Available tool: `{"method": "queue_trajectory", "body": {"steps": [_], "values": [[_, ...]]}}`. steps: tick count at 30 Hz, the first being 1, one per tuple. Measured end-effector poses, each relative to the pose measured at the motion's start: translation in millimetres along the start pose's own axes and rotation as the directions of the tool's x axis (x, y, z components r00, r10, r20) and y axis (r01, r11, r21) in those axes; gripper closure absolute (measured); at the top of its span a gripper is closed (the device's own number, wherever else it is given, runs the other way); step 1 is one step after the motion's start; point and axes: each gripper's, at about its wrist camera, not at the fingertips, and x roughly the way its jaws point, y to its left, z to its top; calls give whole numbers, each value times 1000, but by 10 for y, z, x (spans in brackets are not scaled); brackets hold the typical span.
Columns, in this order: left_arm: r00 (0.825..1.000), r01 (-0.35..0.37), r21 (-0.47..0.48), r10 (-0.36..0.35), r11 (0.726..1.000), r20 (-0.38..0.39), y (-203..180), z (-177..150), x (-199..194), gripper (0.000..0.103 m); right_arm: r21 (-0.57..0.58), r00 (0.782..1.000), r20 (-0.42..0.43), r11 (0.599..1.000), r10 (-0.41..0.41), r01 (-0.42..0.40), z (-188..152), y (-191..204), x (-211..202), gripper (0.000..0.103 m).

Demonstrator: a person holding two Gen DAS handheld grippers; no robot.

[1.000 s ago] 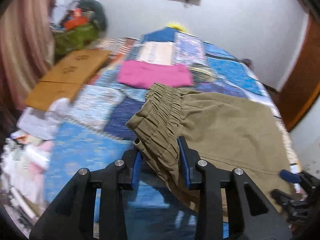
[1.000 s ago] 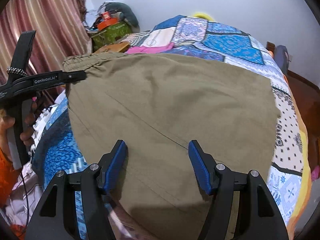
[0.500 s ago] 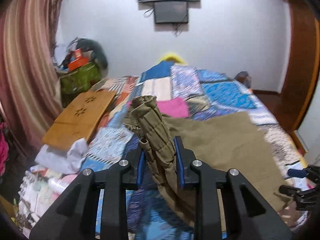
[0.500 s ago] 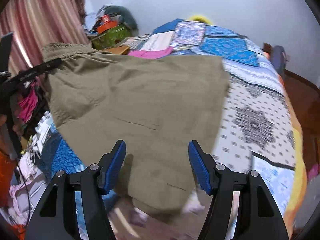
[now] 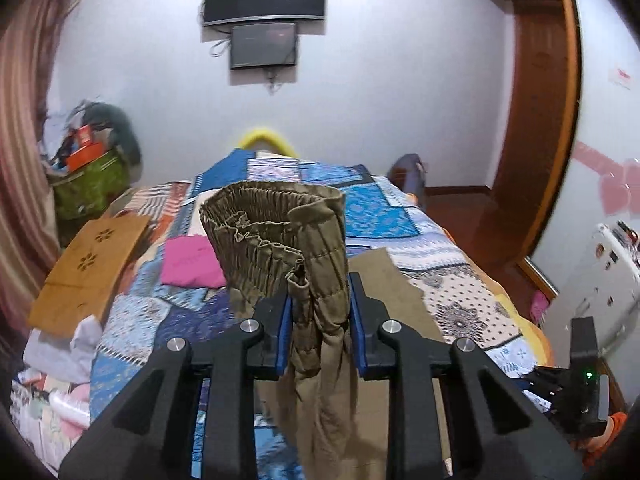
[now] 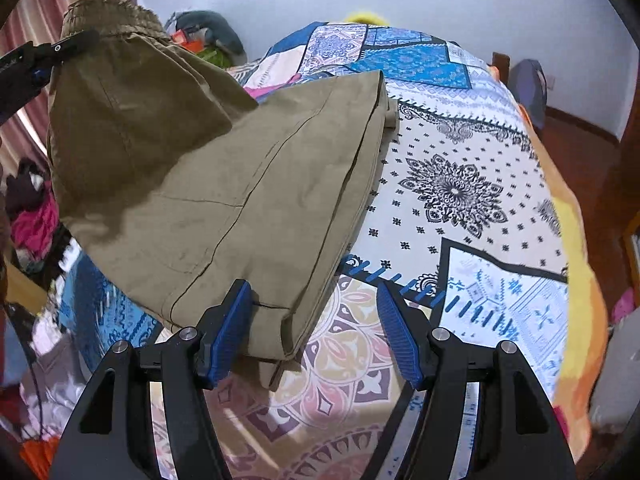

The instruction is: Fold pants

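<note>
Left wrist view: we see the left gripper [image 5: 319, 332] with its blue pads pressed against a bunched length of the olive pants [image 5: 316, 280], just below the elastic waistband [image 5: 264, 220]; the jaws stand narrow and are clamped on the cloth, and the waistband curls up above them while the rest of the garment hangs down between the black fingers; we judge that the grip sits at the waistband because its gathered, thicker cloth gives the pads firm purchase and lets the whole top edge be carried as one; beyond lie the patchwork bedspread [image 5: 400, 216], a folded pink garment [image 5: 188, 260] and a wooden board [image 5: 88, 268] at the bed's left edge; the other gripper's body shows at the lower right.

Right wrist view: we see the right gripper [image 6: 316, 332] with its jaws about half open and nothing clamped; the lower edge of the pants [image 6: 224, 184] lies between them, close against the left pad [image 6: 228, 340], while the right pad [image 6: 400, 336] stands clear over the bedspread [image 6: 460, 184]; the left gripper [image 6: 44, 60] holds the waistband raised at the upper left, so the cloth slopes from there down to the bed; we judge the right gripper is poised to take this lower edge, so that both ends can be brought together for a fold.
</note>
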Motion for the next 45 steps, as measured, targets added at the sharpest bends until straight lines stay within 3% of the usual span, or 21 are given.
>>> {"method": "queue_trajectory", "body": {"steps": [10, 14, 21, 24, 29, 31, 35, 39, 41, 43, 45], "values": [[984, 157, 91, -149, 983, -94, -662, -87, 298, 78, 10, 1000, 16, 1000, 16, -16, -33, -16, 12, 42], [962, 222, 100, -201, 970, -185, -862, -235, 490, 79, 12, 1000, 18, 1000, 19, -19, -43, -16, 2, 42], [897, 304, 66, -263, 950, -355, -1026, -553, 841, 78, 13, 1000, 18, 1000, 19, -20, -44, -25, 5, 42], [876, 325, 44, -284, 945, -389, -1017, -637, 908, 78, 15, 1000, 18, 1000, 18, -19, -44, -25, 7, 42], [871, 325, 45, -281, 945, -402, -1023, -625, 899, 70, 16, 1000, 17, 1000, 16, -16, -45, -18, 3, 42], [868, 314, 45, -268, 948, -417, -1010, -596, 887, 59, 18, 1000, 16, 1000, 13, -13, -44, -14, 0, 42], [883, 314, 44, -275, 948, -380, -933, -506, 744, 54, 30, 1000, 19, 1000, 0, -1, -46, -7, -25, 42], [948, 223, 67, -201, 972, -247, -697, -328, 480, 47, 27, 999, 34, 1000, 1, -2, -38, -3, -105, 42], [961, 189, 58, -172, 980, -215, -530, -270, 439, 44, 34, 998, 54, 999, 12, -14, -26, 0, -184, 42], [968, 142, 57, -127, 988, -216, -365, -254, 476, 44, 27, 997, 76, 999, 18, -20, -1, 28, -272, 42], [961, 117, 48, -101, 992, -259, -181, -296, 595, 44, 14, 995, 101, 1000, 19, -20, 36, 76, -358, 42]]}}
